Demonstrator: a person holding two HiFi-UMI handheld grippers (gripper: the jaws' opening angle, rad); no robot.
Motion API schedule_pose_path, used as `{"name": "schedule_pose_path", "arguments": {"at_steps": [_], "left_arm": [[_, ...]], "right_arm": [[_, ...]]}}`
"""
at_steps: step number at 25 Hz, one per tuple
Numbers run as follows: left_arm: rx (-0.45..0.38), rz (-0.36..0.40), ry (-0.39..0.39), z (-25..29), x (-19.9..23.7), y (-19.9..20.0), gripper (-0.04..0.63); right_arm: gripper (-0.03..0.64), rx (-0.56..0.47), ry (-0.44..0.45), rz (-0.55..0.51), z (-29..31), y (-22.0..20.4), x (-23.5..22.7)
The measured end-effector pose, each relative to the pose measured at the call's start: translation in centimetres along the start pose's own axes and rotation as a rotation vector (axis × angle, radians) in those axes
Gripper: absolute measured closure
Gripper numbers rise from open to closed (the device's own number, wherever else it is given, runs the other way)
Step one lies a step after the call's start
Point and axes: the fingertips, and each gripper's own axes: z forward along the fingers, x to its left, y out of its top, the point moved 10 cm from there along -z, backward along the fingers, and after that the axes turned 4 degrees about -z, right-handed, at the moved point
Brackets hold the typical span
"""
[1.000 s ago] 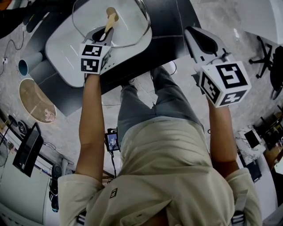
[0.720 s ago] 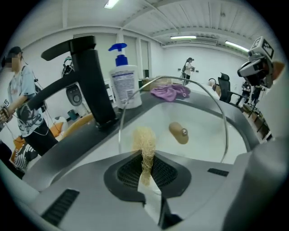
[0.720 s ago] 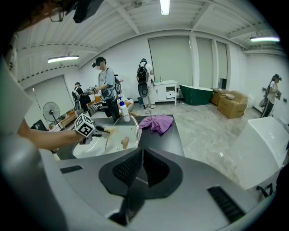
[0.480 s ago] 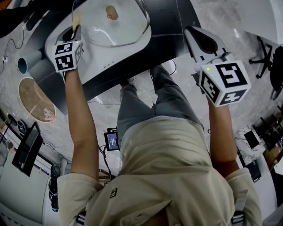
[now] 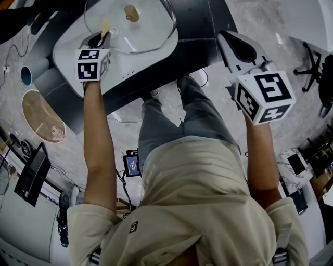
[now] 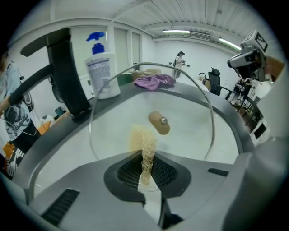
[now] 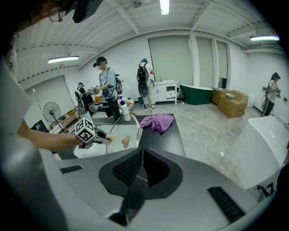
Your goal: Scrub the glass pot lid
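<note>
1. Left arm stretched forward. The left gripper (image 5: pixel 102 36) pinched a tan fibre scrubber (image 6: pixel 143 145), its frayed end at the glass.
2. Right arm bent. The right gripper (image 5: pixel 232 48) was pressed together and empty, with the lid well to its left.
3. Glass pot lid (image 6: pixel 189 103): clear, with a tan knob (image 6: pixel 159 122). It stood on edge in the white sink (image 5: pixel 140 60), directly ahead of the left gripper.

The left gripper (image 5: pixel 100 39), clamped on a pale tan fibrous scrubber (image 5: pixel 104 26), has swung from beside the tan wooden knob (image 5: pixel 131 13) out to the left rim of the round clear glass pot lid (image 5: pixel 151 32), then come partway back. The scrubber's tip now lies left of the knob.
</note>
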Motion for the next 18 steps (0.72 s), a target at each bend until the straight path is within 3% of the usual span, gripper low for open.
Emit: {"name": "schedule_pose_path", "arguments": {"at_steps": [10,14,18], "left_arm": [[0.106,0.153,-0.459,2.7,-12.2,1.1,0.552],[0.078,0.159,-0.533,2.2,-14.2,2.7,0.552],[0.076,0.174,-0.533,2.0,-14.6,3.1,0.554]], "right_arm": [[0.589,-0.003,0.004,-0.001,0.1,0.0,-0.1],[0.589,-0.004,0.003,0.0,0.0,0.1,-0.1],[0.589,-0.006,0.005,0.0,0.0,0.1,0.0]]}}
